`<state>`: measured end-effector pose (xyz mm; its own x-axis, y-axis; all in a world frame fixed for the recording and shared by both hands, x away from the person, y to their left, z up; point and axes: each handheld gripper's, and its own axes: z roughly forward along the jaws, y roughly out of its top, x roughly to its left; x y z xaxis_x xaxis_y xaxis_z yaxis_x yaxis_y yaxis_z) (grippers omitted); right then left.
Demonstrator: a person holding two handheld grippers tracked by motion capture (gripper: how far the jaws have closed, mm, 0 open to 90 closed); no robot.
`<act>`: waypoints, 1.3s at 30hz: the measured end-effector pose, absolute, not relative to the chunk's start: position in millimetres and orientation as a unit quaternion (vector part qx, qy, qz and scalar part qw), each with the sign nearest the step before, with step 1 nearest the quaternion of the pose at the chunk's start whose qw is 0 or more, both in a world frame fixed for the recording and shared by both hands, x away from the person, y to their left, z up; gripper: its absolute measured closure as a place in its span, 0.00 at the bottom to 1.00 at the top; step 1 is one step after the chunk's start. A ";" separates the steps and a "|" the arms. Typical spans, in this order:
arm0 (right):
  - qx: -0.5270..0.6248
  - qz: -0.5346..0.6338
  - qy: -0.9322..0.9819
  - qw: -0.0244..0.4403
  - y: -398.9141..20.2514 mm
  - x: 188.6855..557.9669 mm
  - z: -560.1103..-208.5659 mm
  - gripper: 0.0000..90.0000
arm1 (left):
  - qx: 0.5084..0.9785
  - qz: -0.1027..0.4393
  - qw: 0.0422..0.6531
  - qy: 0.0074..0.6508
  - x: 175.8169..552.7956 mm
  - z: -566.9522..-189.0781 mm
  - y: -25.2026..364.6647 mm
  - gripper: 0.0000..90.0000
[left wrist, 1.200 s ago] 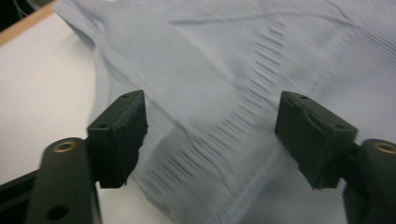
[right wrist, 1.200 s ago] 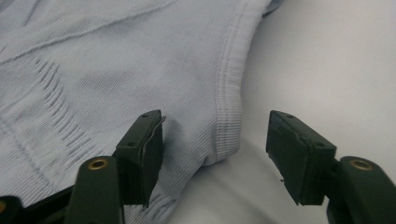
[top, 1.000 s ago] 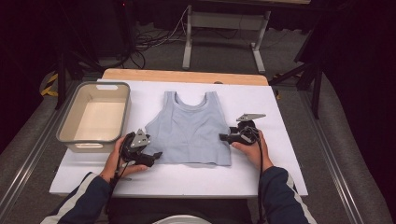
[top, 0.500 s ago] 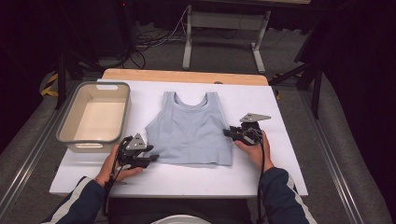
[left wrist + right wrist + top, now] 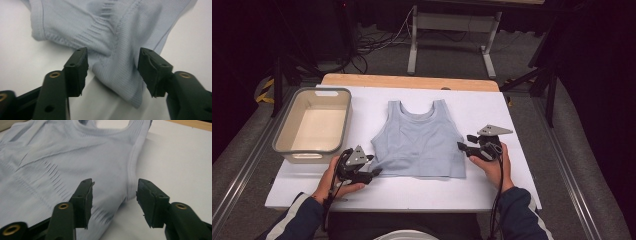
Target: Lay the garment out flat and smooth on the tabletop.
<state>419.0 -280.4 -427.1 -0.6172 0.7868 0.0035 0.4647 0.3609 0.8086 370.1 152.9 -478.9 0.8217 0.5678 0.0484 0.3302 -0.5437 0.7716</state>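
- Gaping after just opening, the left claw (image 5: pixel 112 72) straddles the lower left corner of the pale blue top (image 5: pixel 422 140), pads off the cloth.
- Right claw (image 5: pixel 113 200), also just opened, brackets the top's right side seam without pressing.
- Top lies flat mid-surface (image 5: pixel 512 195).
- Beige tub (image 5: pixel 287 150) sits at the surface's left edge.

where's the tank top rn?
High view: the light blue tank top lies flat mid-table on the white board, right of the grey bin, between the left gripper and right gripper at its bottom corners.
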 end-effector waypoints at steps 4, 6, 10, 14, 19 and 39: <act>0.360 0.417 0.813 0.185 -282.2 391.5 -435.7 0.50 | 0.875 0.143 0.392 0.245 363.1 -481.9 151.6 0.38; 0.357 0.418 0.816 0.181 -282.1 384.8 -438.1 0.50 | 0.881 0.142 0.384 0.238 362.2 -483.4 149.8 0.38; 0.343 0.401 0.835 0.155 -282.4 360.7 -451.5 0.51 | 0.881 0.138 0.382 0.242 363.3 -484.5 149.4 0.44; 0.340 0.380 0.847 0.147 -279.0 357.8 -459.7 0.53 | 0.882 0.135 0.384 0.238 367.4 -484.8 149.6 0.48; 0.339 0.368 0.853 0.147 -277.4 358.9 -462.1 0.73 | 0.883 0.136 0.382 0.237 370.0 -484.2 150.9 0.65; 0.316 0.384 0.857 0.137 -273.7 346.4 -447.9 0.96 | 0.884 0.161 0.383 0.213 358.3 -472.6 159.7 0.87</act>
